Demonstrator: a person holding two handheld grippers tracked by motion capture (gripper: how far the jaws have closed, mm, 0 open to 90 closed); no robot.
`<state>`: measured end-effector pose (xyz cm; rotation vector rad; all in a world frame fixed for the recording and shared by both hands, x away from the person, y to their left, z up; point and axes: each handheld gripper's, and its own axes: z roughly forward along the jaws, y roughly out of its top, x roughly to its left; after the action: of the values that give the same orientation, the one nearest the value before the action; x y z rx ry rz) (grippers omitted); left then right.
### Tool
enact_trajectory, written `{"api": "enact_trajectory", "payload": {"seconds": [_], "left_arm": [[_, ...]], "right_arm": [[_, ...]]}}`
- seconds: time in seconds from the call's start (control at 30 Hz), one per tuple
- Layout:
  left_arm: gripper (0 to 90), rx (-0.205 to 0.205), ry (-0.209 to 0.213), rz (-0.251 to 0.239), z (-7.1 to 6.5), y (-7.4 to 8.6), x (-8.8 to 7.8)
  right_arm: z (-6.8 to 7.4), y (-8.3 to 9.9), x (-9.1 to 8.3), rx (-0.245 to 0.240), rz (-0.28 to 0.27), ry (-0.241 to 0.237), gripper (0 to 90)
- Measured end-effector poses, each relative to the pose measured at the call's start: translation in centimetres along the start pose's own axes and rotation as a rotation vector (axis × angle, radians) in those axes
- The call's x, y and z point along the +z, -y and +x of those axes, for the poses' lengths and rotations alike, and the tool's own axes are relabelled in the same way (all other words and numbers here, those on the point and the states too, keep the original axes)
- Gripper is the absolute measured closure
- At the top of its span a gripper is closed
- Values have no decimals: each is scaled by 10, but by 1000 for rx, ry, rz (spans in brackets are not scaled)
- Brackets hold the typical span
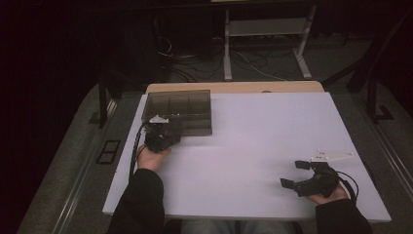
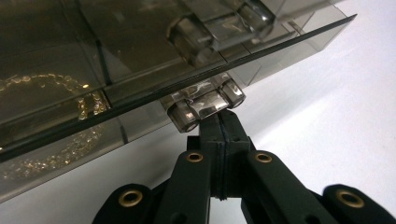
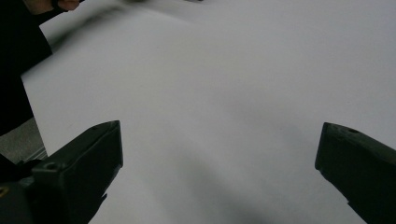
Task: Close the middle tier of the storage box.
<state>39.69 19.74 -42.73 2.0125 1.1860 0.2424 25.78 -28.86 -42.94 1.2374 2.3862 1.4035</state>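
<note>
1. At the near edge of the smoky plastic box (image 1: pixel 179 111), my left gripper (image 1: pixel 163 132) has its jaws pressed fully together, their tips right under the box's clear latch (image 2: pixel 205 105), holding nothing that I can make out.
2. Through the box's tinted lid (image 2: pixel 116 42) I see dividers and a gold chain (image 2: pixel 60 116) in one compartment.
3. Over at the right, my right gripper (image 1: pixel 296 173) rests well apart from the box, jaws spread wide and empty.
4. Both sit on the white table (image 1: pixel 253 146), the box at its far left corner.
</note>
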Motion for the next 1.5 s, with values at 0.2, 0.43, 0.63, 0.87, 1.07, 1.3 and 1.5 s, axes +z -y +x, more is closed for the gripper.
{"api": "enact_trajectory", "payload": {"seconds": [0.2,0.43,0.63,0.87,1.07,1.3,1.5], "left_arm": [[895,-45,-15,-50,3,-1,4],[895,-65,-25,-93,5,0,5],[829,-54,-22,-81,3,1,-2],[720,-75,7,-107,-2,5,-12],[562,-91,28,-135,-2,15,-20],[347,-86,78,-161,-6,24,-31],[165,-79,115,-195,-13,30,-38]], "right_arm": [[0,0,1,-1,1,0,2],[0,0,1,-2,2,-3,2],[0,0,0,-1,-2,-5,2],[0,0,0,0,-3,-3,2],[0,-1,0,-4,-12,-7,2],[0,-1,-1,0,-11,-10,2],[1,-1,-1,1,-13,-14,2]]}}
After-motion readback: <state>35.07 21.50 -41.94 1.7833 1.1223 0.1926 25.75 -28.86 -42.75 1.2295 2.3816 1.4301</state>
